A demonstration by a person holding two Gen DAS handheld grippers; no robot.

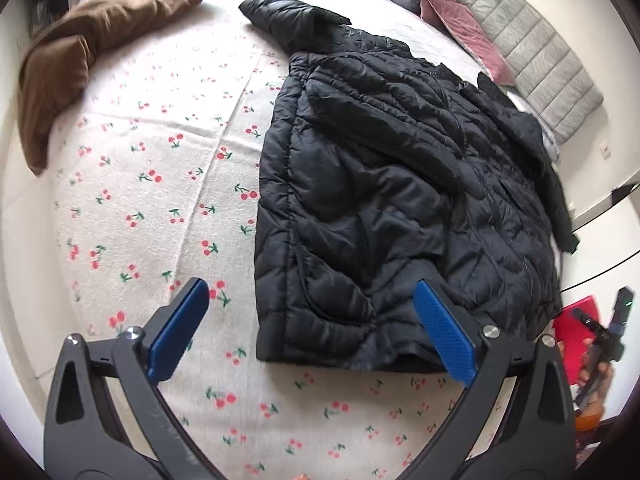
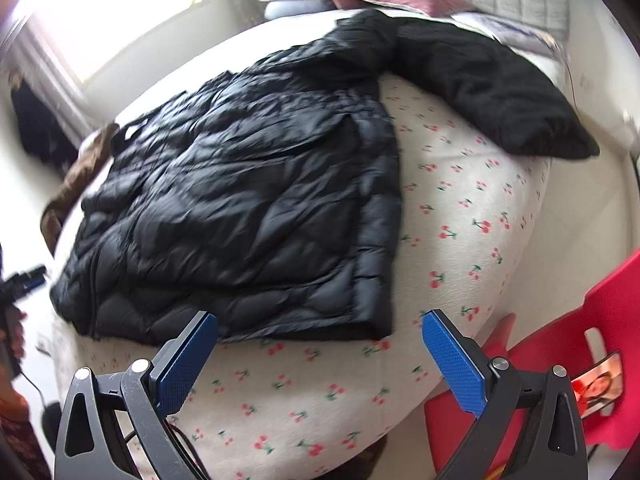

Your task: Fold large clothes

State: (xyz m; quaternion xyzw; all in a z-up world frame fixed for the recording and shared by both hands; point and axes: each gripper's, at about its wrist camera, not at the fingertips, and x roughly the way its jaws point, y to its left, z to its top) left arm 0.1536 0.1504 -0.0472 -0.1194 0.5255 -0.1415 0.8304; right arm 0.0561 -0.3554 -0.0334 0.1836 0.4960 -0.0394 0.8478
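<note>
A black quilted puffer jacket (image 1: 400,200) lies flat on the cherry-print bed sheet (image 1: 160,184), front up, one sleeve folded across its body. In the right wrist view the jacket (image 2: 248,200) has its other sleeve (image 2: 492,96) stretched out to the right. My left gripper (image 1: 312,316) is open and empty, hovering above the jacket's bottom hem. My right gripper (image 2: 320,344) is open and empty, just above the sheet (image 2: 460,208) near the hem's right corner. The right gripper also shows at the far right of the left wrist view (image 1: 612,332).
A brown garment (image 1: 92,52) lies at the bed's far left. Pink and grey pillows (image 1: 464,24) and a grey quilted headboard (image 1: 536,64) are at the far end. A red plastic chair (image 2: 576,344) with a phone (image 2: 600,388) stands right of the bed.
</note>
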